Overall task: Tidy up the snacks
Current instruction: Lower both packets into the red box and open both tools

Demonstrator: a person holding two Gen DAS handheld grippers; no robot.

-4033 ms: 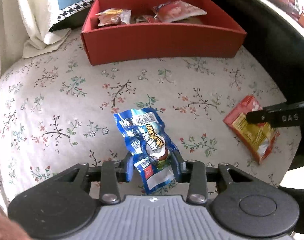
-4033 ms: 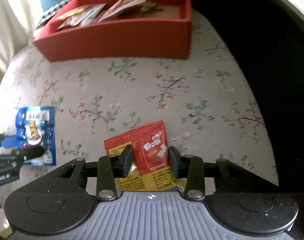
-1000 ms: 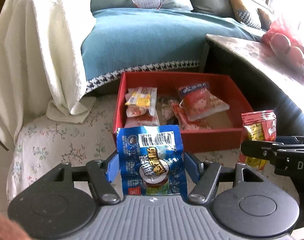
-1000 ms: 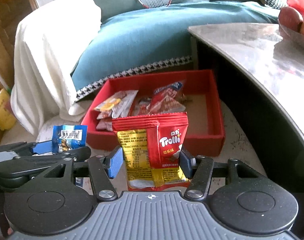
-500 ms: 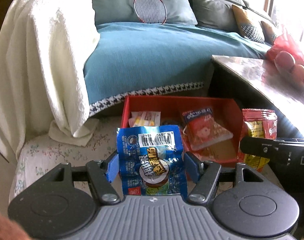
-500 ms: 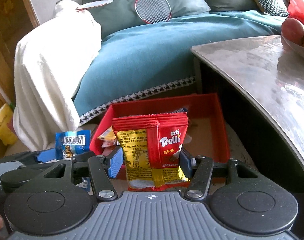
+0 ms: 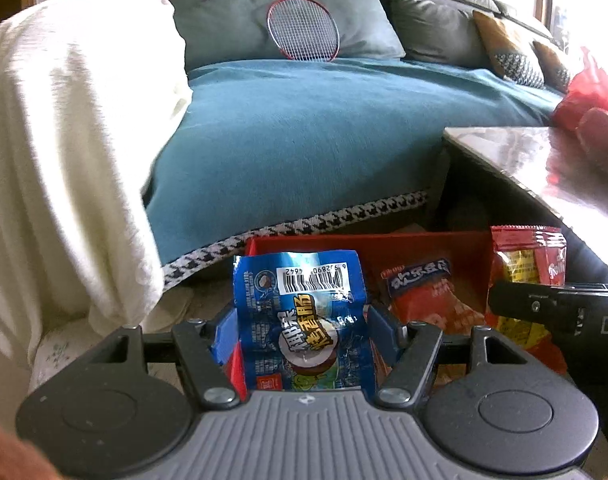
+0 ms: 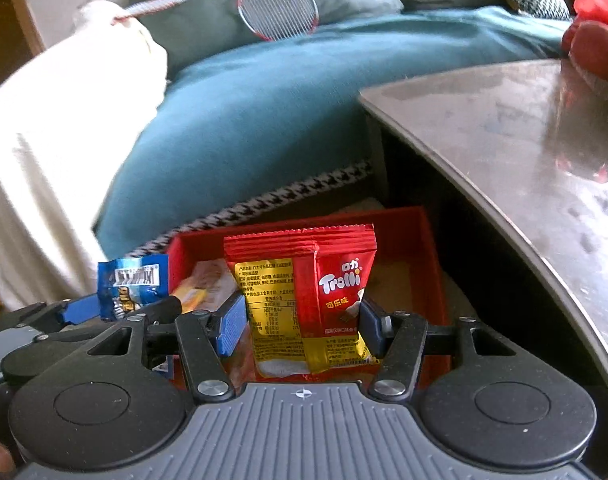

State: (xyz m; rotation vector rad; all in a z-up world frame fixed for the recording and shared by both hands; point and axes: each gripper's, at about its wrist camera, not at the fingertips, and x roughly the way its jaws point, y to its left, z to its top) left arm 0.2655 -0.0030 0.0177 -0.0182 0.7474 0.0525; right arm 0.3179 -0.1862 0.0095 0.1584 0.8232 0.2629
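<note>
Behind everything runs a sofa under a teal blanket [image 7: 304, 132], with a badminton racket [image 7: 304, 28] propped on its cushions at the top of the frame and a white throw [image 7: 63, 140] down the left side.

My left tool [image 7: 299, 328] is clamped on the blue snack packet [image 7: 304, 320], which stands upright between the blue pads at the lower centre of the left view. My right tool [image 8: 304, 316] is clamped on the red gummy packet [image 8: 304, 300], likewise upright at the lower centre of the right view. Each packet also shows at the edge of the other camera, so the two tools ride side by side and close together.

Four seconds ago both packets lay flat on the flowered cloth and I was just closing on them. Since then I have lifted them and carried them forward; the red box [image 8: 432, 264] has slid from the middle of both frames to just behind and below the packets, and the view has tipped up toward the sofa. I judge both packets are now over or at the near wall of the box, so release comes next.

Other snacks [image 7: 424, 296] already lie inside the box. A glossy dark surface [image 8: 504, 140] fills the right side, with red fruit [image 8: 596, 52] at its far edge.
</note>
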